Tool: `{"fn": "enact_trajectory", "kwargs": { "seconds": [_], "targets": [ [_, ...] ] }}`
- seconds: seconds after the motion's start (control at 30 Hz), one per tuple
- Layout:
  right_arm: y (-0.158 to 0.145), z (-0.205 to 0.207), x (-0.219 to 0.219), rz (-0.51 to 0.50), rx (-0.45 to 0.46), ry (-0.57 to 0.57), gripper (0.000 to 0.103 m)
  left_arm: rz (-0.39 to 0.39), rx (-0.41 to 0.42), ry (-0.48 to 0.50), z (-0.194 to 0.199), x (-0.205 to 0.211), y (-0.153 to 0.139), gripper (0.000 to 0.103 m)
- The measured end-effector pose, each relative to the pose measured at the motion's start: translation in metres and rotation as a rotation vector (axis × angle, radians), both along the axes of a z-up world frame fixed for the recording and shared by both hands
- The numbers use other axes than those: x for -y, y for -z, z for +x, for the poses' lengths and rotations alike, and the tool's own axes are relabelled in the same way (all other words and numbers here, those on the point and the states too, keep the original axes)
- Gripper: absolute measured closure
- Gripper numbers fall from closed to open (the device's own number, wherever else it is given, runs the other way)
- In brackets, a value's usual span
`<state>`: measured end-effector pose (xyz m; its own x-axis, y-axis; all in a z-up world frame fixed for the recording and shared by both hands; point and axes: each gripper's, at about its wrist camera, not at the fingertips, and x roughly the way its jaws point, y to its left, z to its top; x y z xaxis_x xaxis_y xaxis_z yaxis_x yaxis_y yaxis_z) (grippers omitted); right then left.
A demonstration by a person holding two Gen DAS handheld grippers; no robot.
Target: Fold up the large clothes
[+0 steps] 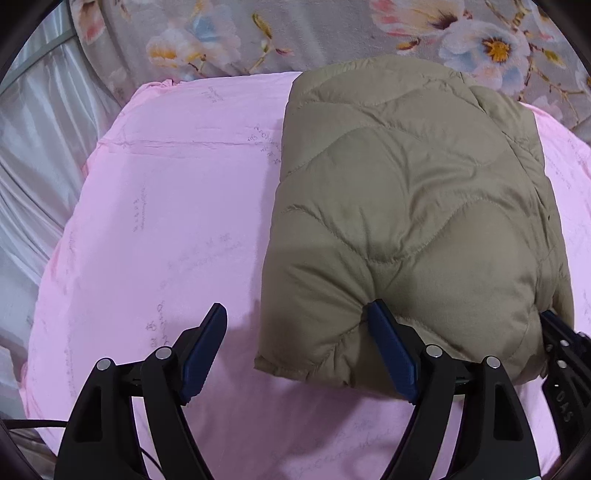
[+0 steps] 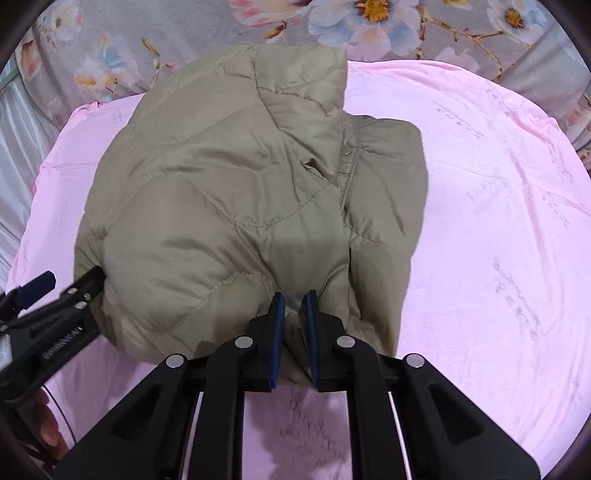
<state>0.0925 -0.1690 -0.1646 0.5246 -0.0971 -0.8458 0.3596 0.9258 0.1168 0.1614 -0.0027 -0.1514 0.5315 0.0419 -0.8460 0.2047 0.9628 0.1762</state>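
Near edge: left gripper (image 1: 295, 314) spread wide, its right pad touching the jacket's near hem, nothing clamped. Right gripper (image 2: 294, 302) nearly closed, pinching a fold of the near hem. Beyond: khaki quilted puffer jacket (image 1: 417, 206), folded into a plump rectangle, wavy stitching, collar at the far end. Lying on pink sheet (image 1: 166, 206). Farthest: grey floral blanket (image 1: 314, 33).

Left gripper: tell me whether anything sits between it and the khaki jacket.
Nothing visible does. The left gripper stands wide open at the near edge of the khaki jacket; one finger touches the padding, the other is over the bare pink sheet. No other object lies between.
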Motion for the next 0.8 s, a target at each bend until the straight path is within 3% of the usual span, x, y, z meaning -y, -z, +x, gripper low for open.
{"fn": "enact_trajectory", "kwargs": {
  "seconds": [0.1,0.17,0.27,0.53,0.8],
  "targets": [
    [-0.030,-0.024,-0.008,0.002,0.067,0.016,0.086,-0.032,-0.018,-0.003,-0.011,-0.006,-0.014,0.026],
    [-0.050,-0.045,-0.016,-0.010,0.116,0.020,0.064,-0.039,-0.005,-0.003,-0.023,-0.010,-0.025,0.026],
    [-0.066,-0.076,-0.030,-0.051,0.148,0.032,0.051,-0.050,0.027,-0.026,-0.048,-0.018,-0.042,0.026],
    [-0.082,-0.125,-0.064,-0.110,0.144,-0.004,0.046,-0.047,0.058,-0.068,-0.096,-0.034,-0.065,0.026],
    [-0.095,-0.140,-0.088,-0.134,0.161,-0.035,0.044,-0.034,0.087,-0.072,-0.126,-0.037,-0.083,0.026]
  ]
}}
